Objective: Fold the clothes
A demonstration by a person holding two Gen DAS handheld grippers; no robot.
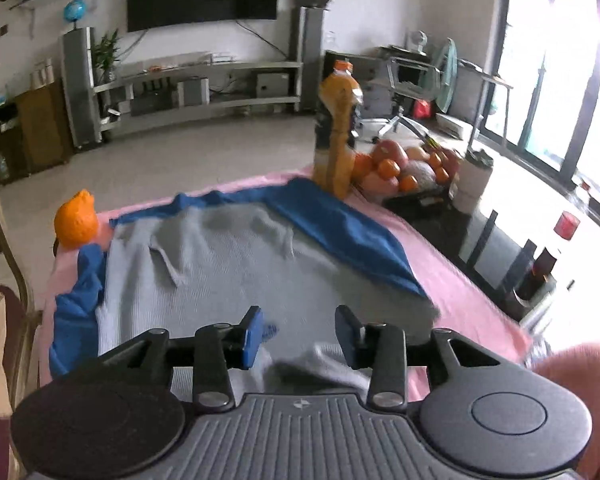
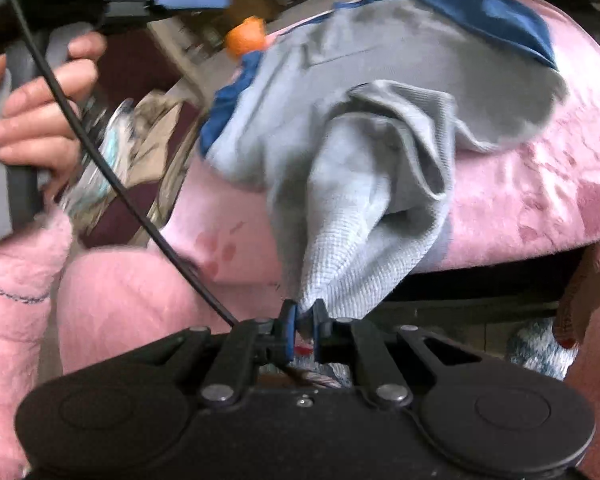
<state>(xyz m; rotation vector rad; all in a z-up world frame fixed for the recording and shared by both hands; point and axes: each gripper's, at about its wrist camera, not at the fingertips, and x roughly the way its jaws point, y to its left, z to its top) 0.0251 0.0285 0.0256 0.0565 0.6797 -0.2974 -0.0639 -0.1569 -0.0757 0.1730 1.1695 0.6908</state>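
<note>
Right hand-held gripper [image 2: 305, 316] pinching grey garment [image 2: 380, 152] corner off table edge, left hand-held gripper [image 1: 299, 334] spread wide above it

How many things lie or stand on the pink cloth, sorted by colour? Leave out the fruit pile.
Grey: 1, the garment, shut in the right gripper.
Blue: 1, the garment under it.
Orange: 2, the toy and the bottle.
Total: 4.
</note>
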